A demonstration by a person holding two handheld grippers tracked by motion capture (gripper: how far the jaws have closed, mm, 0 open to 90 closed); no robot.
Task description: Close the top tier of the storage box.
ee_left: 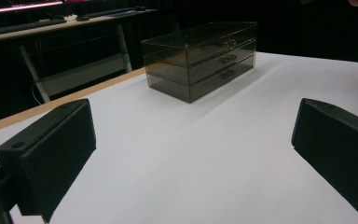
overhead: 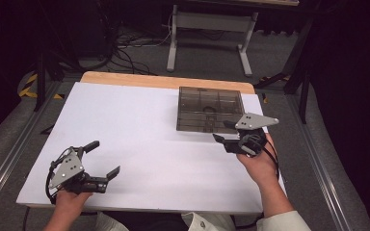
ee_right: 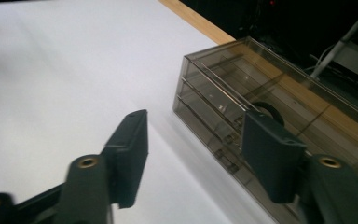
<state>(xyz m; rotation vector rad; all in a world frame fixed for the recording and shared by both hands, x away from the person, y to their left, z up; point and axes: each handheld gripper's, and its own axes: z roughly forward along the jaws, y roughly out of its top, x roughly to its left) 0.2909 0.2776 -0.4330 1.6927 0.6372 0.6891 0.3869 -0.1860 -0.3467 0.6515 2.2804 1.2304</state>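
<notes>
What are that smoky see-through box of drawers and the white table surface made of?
The smoky see-through three-drawer box looks like tinted clear plastic, probably acrylic: glossy, and its inner dividers show through the walls. The white table surface looks like a matt sheet or board, without glare, over a light wooden tabletop edge; which exactly is unclear.

Drawer box [overhead: 210, 109] sits far right on table [overhead: 125, 130].

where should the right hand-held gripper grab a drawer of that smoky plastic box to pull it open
Grip the small handle at the middle of a drawer front, coming straight at the front face of the drawer box, the side facing the person. The fronts look flat and flush, so only the handles stick out. The right hand-held gripper is open just before that face.
</notes>
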